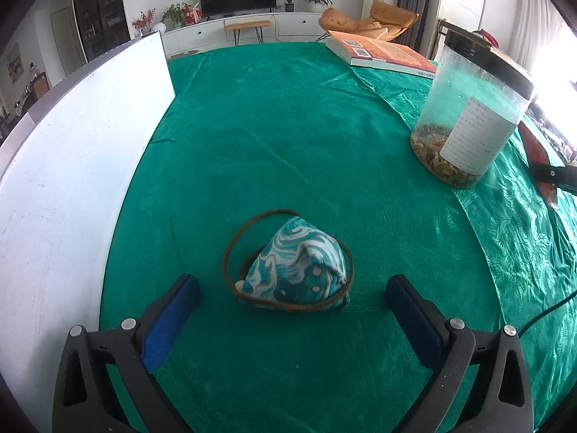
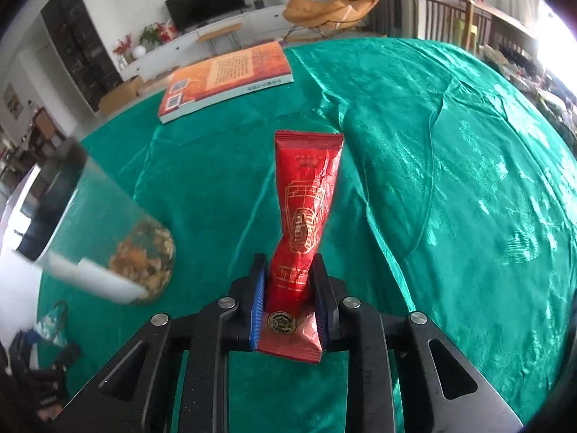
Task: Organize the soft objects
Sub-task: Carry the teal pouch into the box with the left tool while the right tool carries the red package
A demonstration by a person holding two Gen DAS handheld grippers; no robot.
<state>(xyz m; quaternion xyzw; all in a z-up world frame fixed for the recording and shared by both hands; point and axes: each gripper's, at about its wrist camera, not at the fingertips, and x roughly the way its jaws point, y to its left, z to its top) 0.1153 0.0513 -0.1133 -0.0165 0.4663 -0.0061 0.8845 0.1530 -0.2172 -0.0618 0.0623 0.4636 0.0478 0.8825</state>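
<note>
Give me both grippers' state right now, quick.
Left gripper: open, empty, its fingers either side of the blue-and-white patterned fabric pouch without touching it.
Right gripper: shut on the red crinkled foil packet.

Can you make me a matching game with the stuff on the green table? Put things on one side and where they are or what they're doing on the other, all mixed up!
Things:
1. red packet
2. blue swirly pouch
3. clear jar
4. orange book

Places or states:
A. lying flat at the far edge of the table
B. squeezed in the right claw
C. standing upright with a black lid
D. sitting between the open fingers of the left claw, with a brown cord around it

Pairs: 1-B, 2-D, 3-C, 4-A
</note>
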